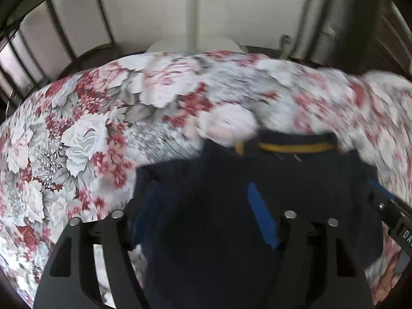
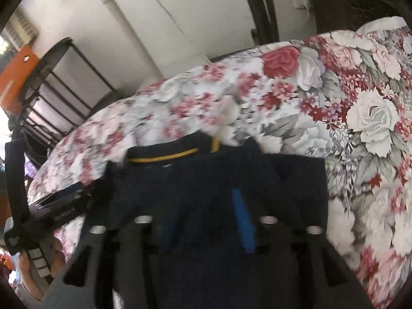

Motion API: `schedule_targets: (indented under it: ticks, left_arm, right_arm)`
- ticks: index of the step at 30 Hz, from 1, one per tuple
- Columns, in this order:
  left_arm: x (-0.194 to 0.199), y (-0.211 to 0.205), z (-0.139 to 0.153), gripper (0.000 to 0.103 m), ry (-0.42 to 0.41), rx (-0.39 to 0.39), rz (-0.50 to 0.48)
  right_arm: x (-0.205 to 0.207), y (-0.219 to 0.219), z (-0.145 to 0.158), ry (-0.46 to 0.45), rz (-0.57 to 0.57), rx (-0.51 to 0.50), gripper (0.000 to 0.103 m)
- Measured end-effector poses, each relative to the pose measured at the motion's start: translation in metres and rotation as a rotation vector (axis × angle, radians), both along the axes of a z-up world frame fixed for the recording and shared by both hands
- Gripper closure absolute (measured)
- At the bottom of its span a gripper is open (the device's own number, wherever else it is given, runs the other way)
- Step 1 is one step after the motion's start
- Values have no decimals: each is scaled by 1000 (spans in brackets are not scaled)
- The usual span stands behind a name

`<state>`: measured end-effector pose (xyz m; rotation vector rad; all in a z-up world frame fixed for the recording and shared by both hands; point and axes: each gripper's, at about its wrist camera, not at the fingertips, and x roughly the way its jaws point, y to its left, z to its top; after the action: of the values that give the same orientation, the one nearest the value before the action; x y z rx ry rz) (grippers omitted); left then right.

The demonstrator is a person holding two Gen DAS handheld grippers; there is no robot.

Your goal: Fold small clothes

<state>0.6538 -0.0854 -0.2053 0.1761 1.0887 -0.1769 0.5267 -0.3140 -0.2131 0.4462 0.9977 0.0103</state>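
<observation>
A navy garment (image 1: 211, 180) with a yellow-striped collar (image 1: 296, 147) lies on the floral bedspread (image 1: 77, 134). My left gripper (image 1: 204, 211) hovers over its near part, jaws standing apart, blue pads (image 1: 262, 216) clear of the cloth, which lies flat beneath. In the right wrist view the same garment (image 2: 206, 177) shows its collar (image 2: 164, 157) at the far side. My right gripper (image 2: 206, 226) is open above it, one blue pad (image 2: 243, 219) sharp and the other blurred. Each gripper appears at the edge of the other's view: the right gripper (image 1: 388, 206) and the left gripper (image 2: 51, 211).
The bedspread (image 2: 334, 103) covers the whole bed around the garment. Behind the bed stand a white wall with a pipe (image 2: 113, 7) and a dark metal rack (image 2: 64, 82). An orange panel (image 2: 15, 77) sits at far left. A hand (image 2: 31, 270) holds the left gripper.
</observation>
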Motion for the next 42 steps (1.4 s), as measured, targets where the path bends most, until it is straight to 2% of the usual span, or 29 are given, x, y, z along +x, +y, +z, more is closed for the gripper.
schedule_targets:
  ticks: [1, 2, 3, 5, 7, 9, 11, 12, 13, 14, 16, 21, 26, 31, 32, 34, 35, 38, 42]
  left_arm:
    - [-9, -1, -2, 22, -2, 32, -11]
    - [-18, -1, -6, 10, 2, 70, -11]
    - [-26, -5, -22, 5, 21, 133, 2]
    - [-39, -4, -65, 4, 91, 246, 6]
    - [-51, 0, -73, 4, 33, 228, 14]
    - [-50, -2, -67, 4, 25, 247, 23]
    - [-54, -2, -51, 4, -3, 267, 20]
    - [-58, 1, -42, 4, -25, 260, 26]
    - [-62, 5, -35, 4, -40, 248, 30]
    - [-66, 9, -27, 4, -42, 228, 32]
    - [-77, 16, -17, 4, -39, 206, 47]
    - [-94, 19, -6, 4, -50, 187, 51]
    - [-103, 2, -14, 4, -53, 198, 4]
    - [-88, 5, -48, 4, 38, 256, 32]
    - [-84, 9, -52, 4, 56, 228, 47]
    - [-79, 13, -54, 4, 62, 197, 67]
    - [-77, 14, -55, 4, 67, 191, 68]
    - [-72, 15, -56, 4, 71, 183, 66]
    - [-70, 15, -52, 4, 52, 194, 63]
  right_arm:
    - [-6, 8, 1, 12, 10, -8, 34]
    - [-14, 14, -1, 30, 23, -18, 31]
    - [-24, 24, -9, 70, 54, -45, 29]
    - [-30, 34, -35, 154, 104, -112, 21]
    - [-37, 44, -47, 132, 148, -204, 21]
    - [-37, 46, -35, 146, 137, -234, 21]
    - [-41, 41, -20, 144, 94, -216, 20]
    - [-52, 36, -7, 104, 52, -194, 18]
    - [-61, 30, 2, 80, 21, -188, 10]
    - [-69, 25, 10, 67, -6, -195, 6]
    - [-86, 15, 19, 80, -38, -242, 5]
    - [-86, 22, 16, 99, -44, -323, 5]
    - [-83, 19, 22, 60, -59, -350, 4]
    - [-63, 17, -6, 148, -51, -315, 4]
    - [-59, 20, -16, 185, -36, -337, 4]
    - [-48, 31, -38, 287, 15, -468, 3]
    - [-46, 34, -41, 295, 29, -489, 3]
    - [-42, 36, -33, 251, 31, -511, 4]
    - [-47, 34, -4, 98, -3, -504, 4]
